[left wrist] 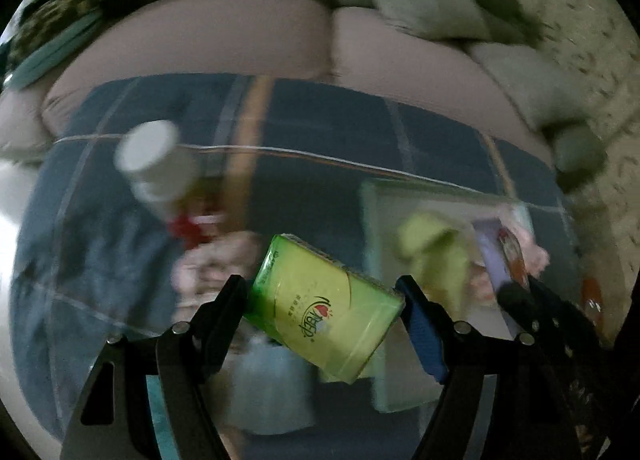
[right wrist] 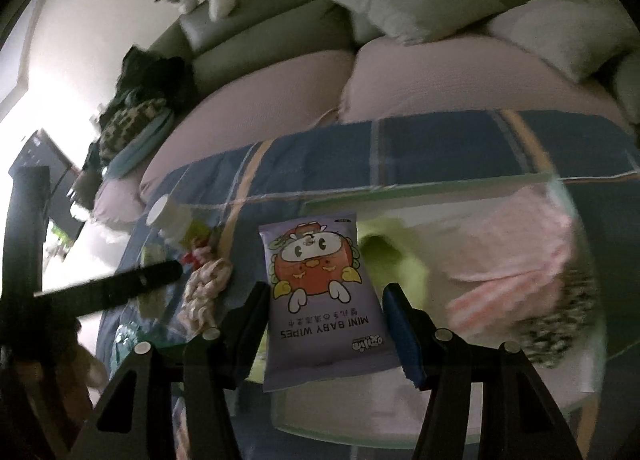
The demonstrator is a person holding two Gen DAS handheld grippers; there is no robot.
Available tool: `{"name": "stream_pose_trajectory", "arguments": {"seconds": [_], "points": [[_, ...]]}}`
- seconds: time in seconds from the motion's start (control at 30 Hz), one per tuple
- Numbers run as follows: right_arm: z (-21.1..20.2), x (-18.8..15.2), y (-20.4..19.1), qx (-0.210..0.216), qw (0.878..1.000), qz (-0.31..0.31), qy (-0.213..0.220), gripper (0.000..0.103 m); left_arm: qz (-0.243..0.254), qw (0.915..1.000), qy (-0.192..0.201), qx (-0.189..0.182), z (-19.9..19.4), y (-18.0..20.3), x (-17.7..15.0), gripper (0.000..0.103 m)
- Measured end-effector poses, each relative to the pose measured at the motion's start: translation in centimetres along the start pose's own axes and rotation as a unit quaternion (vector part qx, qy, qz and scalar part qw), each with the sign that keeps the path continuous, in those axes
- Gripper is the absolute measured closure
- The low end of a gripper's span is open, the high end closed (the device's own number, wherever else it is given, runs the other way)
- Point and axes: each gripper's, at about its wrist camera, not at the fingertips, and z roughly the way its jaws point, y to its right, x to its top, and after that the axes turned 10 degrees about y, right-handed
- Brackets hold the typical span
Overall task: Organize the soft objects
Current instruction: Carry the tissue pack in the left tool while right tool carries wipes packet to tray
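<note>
The left claw (left wrist: 324, 300) grips a glossy green plastic tissue pack (left wrist: 324, 306) by its ends, tilted, above the blue plaid cloth (left wrist: 320, 132). The right claw (right wrist: 326, 308) pinches a lilac cartoon-printed baby wipes pouch (right wrist: 320, 300) over the clear plastic bin (right wrist: 420, 196). Both wrappers look slick and squashy; I'd worry the tilted pack twists free, or falls and knocks over the white-capped bottle (left wrist: 156, 164) nearby.

Two black hand-held grippers, matching build.
Left hand-held gripper (left wrist: 324, 296), right hand-held gripper (right wrist: 326, 300): angular black linkage arms, silver round pivot screws, triangular cut-outs, blue pad on the right-side finger, black on the other.
</note>
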Motion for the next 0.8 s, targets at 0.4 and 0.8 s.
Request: {"name": "stream_pose_trajectory", "arguments": {"seconds": [0.4, 0.8], "points": [[-3.8, 0.8, 6.9, -0.082, 0.994, 0.066, 0.036, 0.042, 0.090, 0.9946, -0.045, -0.024, 4.1, 7.8, -3.6, 0.026], [0.3, -1.6, 6.8, -0.077, 0.995, 0.038, -0.049, 0.042, 0.121, 0.9850, -0.119, -0.030, 7.2, 9.5, -7.6, 0.026]]}}
